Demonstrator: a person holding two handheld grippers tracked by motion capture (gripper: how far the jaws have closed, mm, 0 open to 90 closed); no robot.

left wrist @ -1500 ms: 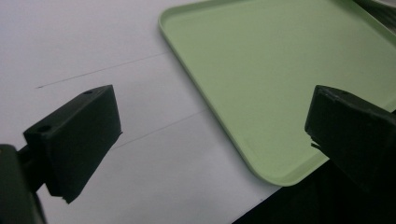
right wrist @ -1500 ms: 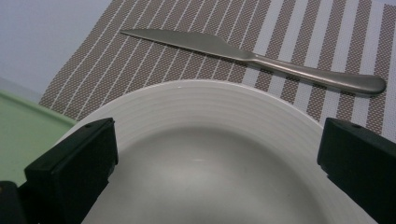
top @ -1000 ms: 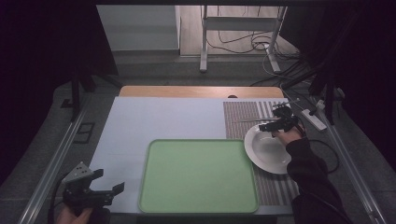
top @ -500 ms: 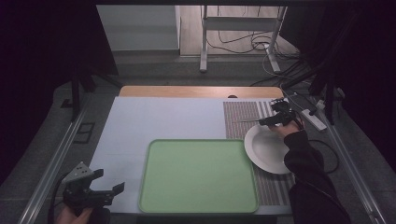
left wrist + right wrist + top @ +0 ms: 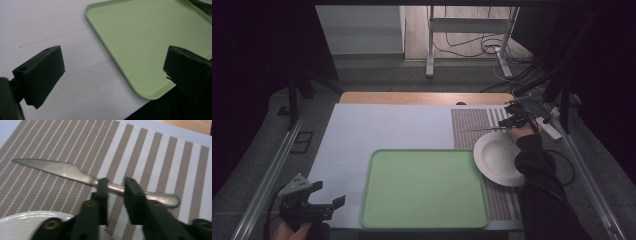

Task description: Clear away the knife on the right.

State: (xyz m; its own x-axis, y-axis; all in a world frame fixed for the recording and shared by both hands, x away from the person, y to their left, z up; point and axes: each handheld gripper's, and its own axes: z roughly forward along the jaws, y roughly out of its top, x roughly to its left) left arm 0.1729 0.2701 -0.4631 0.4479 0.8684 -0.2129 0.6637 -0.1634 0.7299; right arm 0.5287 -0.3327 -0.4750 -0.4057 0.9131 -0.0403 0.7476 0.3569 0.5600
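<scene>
Nearest us, our left claw (image 5: 324, 204) hovers by the counter's (image 5: 387, 125) front left corner, jaws spread wide with nothing between them, just beside the green tray (image 5: 424, 187); in the left gripper view the tray's (image 5: 150, 37) corner lies between the black jaws, untouched. It sits where it sat a second ago. Farther off, our right claw (image 5: 507, 124) has left the white plate (image 5: 497, 160) it hung over and now sits beyond the rim, above the striped mat (image 5: 472, 122). Its jaws have just been closing and now clamp a knife (image 5: 75, 173) by the handle, blade level and pointing left. Our right forearm reaches across the plate's right edge.
</scene>
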